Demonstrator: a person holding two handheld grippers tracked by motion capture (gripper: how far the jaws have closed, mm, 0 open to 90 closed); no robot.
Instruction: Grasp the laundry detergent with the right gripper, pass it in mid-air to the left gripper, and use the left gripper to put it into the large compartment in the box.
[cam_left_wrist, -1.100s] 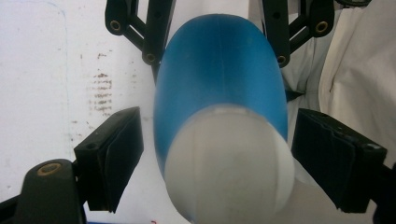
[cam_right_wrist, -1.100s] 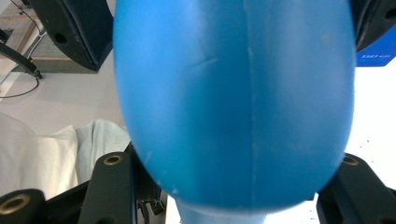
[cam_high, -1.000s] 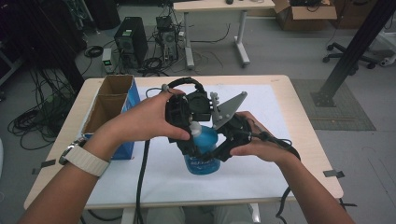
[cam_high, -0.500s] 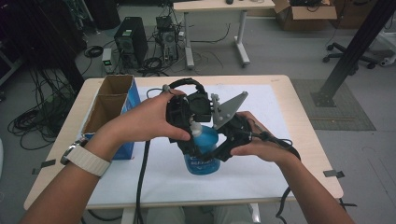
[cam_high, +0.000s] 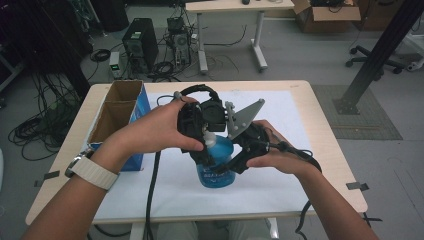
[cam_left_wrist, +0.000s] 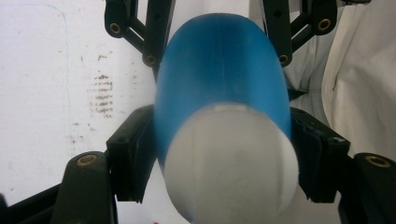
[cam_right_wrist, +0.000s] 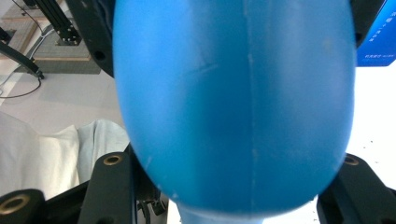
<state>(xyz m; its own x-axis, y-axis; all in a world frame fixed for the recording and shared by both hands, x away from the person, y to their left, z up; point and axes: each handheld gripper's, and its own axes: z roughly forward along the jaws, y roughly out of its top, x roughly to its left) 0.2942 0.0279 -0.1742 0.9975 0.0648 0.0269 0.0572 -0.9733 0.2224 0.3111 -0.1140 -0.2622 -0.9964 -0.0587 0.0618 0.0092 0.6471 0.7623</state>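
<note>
Your blue bottle (cam_high: 216, 162) stands upright on the white sheet (cam_high: 310, 125) that covers the surface (cam_high: 320, 100), near the front edge and just in front of you, with both grippers meeting on it. Your left gripper (cam_high: 204, 145) comes down from above over the bottle's top, and its fingers (cam_left_wrist: 130, 158) have just been closing with the white cap (cam_left_wrist: 231, 163) between them; in the left gripper view the two black pads sit against either side of the bottle at the cap, so they are clamped on it there. Your right gripper (cam_high: 235, 162) comes in from the right side, lower down, and its fingers (cam_right_wrist: 112, 186) are closed on the round blue body, which bulges between them in the right gripper view. Your left hand (cam_high: 160, 132) wraps the body of the left gripper, and your right hand (cam_high: 280, 155) holds the other one, with the grey three-cornered plate (cam_high: 245, 117) tilted up between the two. A black cable (cam_high: 150, 195) trails from the left gripper toward the front edge. An open cardboard box (cam_high: 117, 112) with a blue side stands at the left of the surface, well apart from the bottle. A pale cloth (cam_right_wrist: 42, 149) lies behind the bottle in the right gripper view.
</note>
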